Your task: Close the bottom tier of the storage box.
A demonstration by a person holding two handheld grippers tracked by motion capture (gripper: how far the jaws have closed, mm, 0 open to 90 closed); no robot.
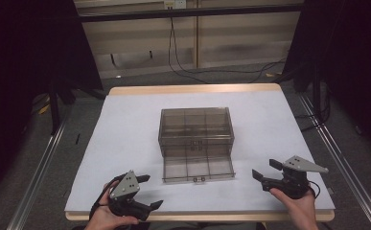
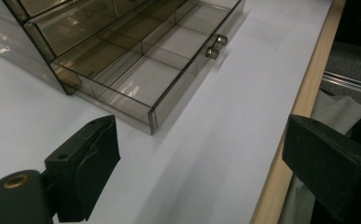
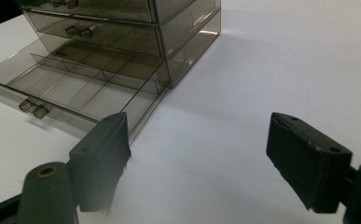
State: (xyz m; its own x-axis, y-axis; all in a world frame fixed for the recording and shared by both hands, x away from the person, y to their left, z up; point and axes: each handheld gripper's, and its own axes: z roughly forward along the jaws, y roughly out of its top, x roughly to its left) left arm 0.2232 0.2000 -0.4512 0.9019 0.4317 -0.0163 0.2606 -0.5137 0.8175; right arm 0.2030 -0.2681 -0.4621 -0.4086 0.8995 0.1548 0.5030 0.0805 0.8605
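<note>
High view shows a smoky clear drawer cabinet [image 1: 196, 125] standing at the middle of the white surface [image 1: 125, 134], its bottom drawer [image 1: 197, 168] pulled out toward the person and empty in every compartment that can be seen. The left gripper [image 1: 144, 190] sits near the front edge, left of the drawer and apart from it, jaws wide with nothing between them. The right gripper [image 1: 267, 170] rests right of the drawer, also apart, jaws wide and empty.

Left gripper view puts the drawer's 2 small knobs [image 2: 215, 45] on its front wall, beyond the near corner.

Judging from this, the drawer is the thing to handle, and the cabinet looks light. A push on 1 corner instead of the middle could skew the drawer in its runners and jam it. A hard shove could slide the whole cabinet back across the smooth surface unless the other gripper braces it. The small knobs could also slip from the jaws.
</note>
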